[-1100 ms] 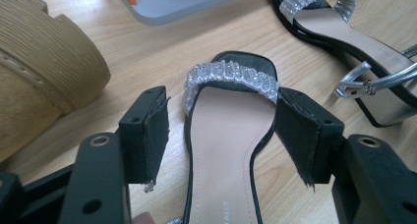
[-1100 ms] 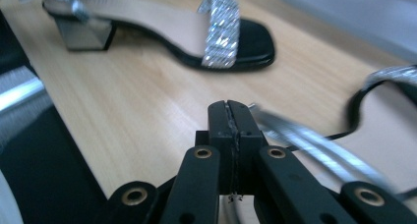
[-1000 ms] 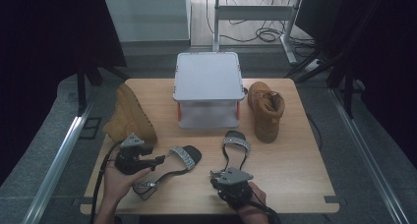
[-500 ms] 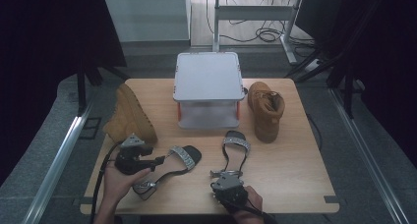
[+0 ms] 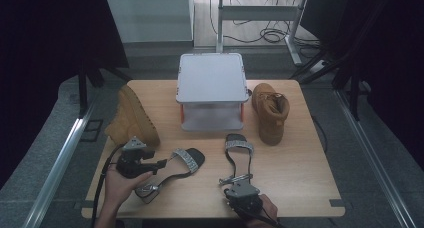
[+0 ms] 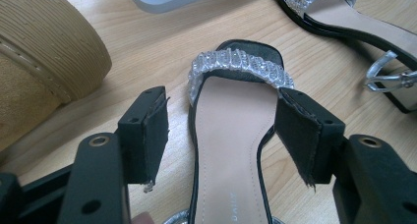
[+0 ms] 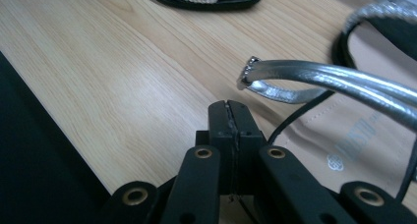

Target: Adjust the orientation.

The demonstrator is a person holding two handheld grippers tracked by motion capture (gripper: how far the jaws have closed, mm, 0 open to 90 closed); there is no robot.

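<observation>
Left gripper (image 6: 223, 135): jaws spread astride a black sandal (image 6: 231, 150), tan insole, glittery strap; contact seemingly absent. Right gripper (image 7: 231, 117): jaws pressed together, nothing held, beside a silver strap (image 7: 314, 79).

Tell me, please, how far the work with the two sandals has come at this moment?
Nothing looks finished: both sandals lie on the table. In hand: the left gripper straddles the left sandal, jaws open, not pressing; the right gripper is shut beside the right sandal. Left: gripping and moving both; the lidded box is closed.
</observation>
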